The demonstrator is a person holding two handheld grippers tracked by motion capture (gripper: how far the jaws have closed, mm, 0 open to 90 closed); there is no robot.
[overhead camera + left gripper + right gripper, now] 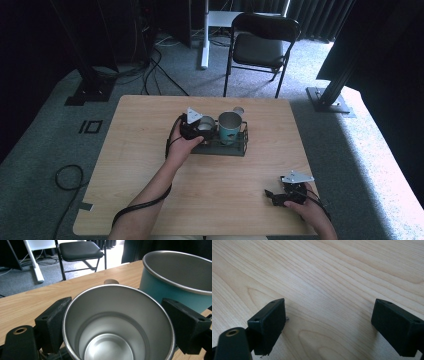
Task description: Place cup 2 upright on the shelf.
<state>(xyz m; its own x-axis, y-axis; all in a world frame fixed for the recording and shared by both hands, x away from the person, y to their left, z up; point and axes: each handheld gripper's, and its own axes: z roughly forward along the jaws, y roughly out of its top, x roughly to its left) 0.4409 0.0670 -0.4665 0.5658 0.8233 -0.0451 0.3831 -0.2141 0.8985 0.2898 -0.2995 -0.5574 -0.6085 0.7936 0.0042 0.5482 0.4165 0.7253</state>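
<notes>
A bare steel cup (110,340) sits between the two black jaws of my left gripper (117,315), whose pads press on its sides. In the high view my left gripper (197,127) holds this cup (204,127) at the left end of a black wire rack (222,148). To its right in the rack stands a teal cup with a steel rim (230,128), also close by in the left gripper view (160,287). My right gripper (271,197) rests low over the table's near right part. Its jaws (329,320) stand open over bare wood.
The light wooden table (150,165) has free room all around the rack. A small round brownish thing (238,110) lies just behind the rack. A black chair (260,47) stands beyond the far edge, and cables trail on the grey carpet at the left.
</notes>
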